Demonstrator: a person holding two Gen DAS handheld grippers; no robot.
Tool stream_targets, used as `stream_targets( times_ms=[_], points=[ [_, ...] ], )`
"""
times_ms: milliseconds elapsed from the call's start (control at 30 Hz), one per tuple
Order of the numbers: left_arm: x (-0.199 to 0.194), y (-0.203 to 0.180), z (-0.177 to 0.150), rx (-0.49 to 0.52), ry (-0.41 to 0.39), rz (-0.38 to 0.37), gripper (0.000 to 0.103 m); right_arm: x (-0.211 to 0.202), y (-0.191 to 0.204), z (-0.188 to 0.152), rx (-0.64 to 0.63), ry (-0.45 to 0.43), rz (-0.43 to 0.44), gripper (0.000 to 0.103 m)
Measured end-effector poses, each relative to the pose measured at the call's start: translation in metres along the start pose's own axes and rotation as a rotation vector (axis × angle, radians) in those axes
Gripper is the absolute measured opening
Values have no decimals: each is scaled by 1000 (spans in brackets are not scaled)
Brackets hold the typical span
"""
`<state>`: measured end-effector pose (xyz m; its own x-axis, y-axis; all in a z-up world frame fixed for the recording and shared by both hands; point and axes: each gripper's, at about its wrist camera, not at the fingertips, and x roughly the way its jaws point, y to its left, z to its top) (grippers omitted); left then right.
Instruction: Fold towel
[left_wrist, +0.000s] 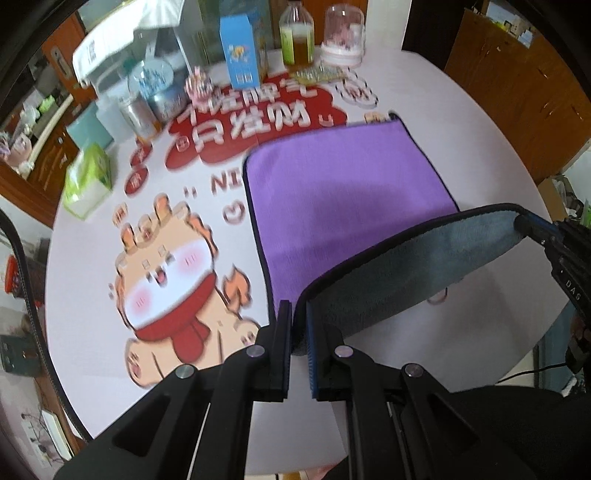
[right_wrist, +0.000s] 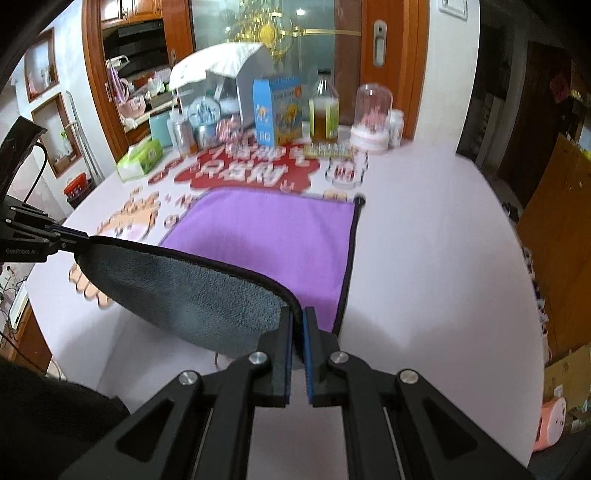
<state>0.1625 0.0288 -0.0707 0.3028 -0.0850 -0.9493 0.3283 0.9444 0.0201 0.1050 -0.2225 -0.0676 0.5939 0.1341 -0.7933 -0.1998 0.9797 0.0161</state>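
Note:
The towel (left_wrist: 343, 192) is purple on top and grey underneath, with dark edging. It lies on the round table, and its near edge is lifted so the grey side (left_wrist: 406, 266) faces me. My left gripper (left_wrist: 298, 306) is shut on the near left corner. My right gripper (right_wrist: 298, 314) is shut on the near right corner; it also shows at the right of the left wrist view (left_wrist: 524, 225). In the right wrist view the towel (right_wrist: 266, 240) lies flat beyond the lifted grey flap (right_wrist: 184, 291), and my left gripper (right_wrist: 79, 236) holds its far end.
The white table (right_wrist: 424, 240) has a cartoon print (left_wrist: 166, 280). At its far side stand a blue carton (left_wrist: 240, 55), a bottle of yellow liquid (left_wrist: 297, 37), a glass dome (left_wrist: 343, 33), jars (left_wrist: 151, 92) and a green tissue pack (left_wrist: 88, 177). Wooden cabinets surround the table.

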Motion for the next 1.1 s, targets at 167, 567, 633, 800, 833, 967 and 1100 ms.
stream_targets(
  times_ms=[167,567,633,800,833,967,1100],
  points=[
    [-12,10,28,13,-65,23,5,-2,-4,33,-8,-70,-15,5],
    [3,38,99,-20,-160,56,5,35,-18,98,7,-175,-85,5],
    [13,44,107,-30,-155,55,5,46,-19,103,5,-177,-100,5],
    [50,58,127,-53,-139,42,6,79,-19,110,-1,-172,-147,5],
    [58,60,130,-58,-136,38,6,87,-19,111,-7,-172,-161,5],
    [94,68,145,-86,-108,20,6,117,-18,113,-17,-159,-205,5],
    [124,69,154,-91,-88,14,6,146,-24,114,6,-135,-230,5]
  ],
)
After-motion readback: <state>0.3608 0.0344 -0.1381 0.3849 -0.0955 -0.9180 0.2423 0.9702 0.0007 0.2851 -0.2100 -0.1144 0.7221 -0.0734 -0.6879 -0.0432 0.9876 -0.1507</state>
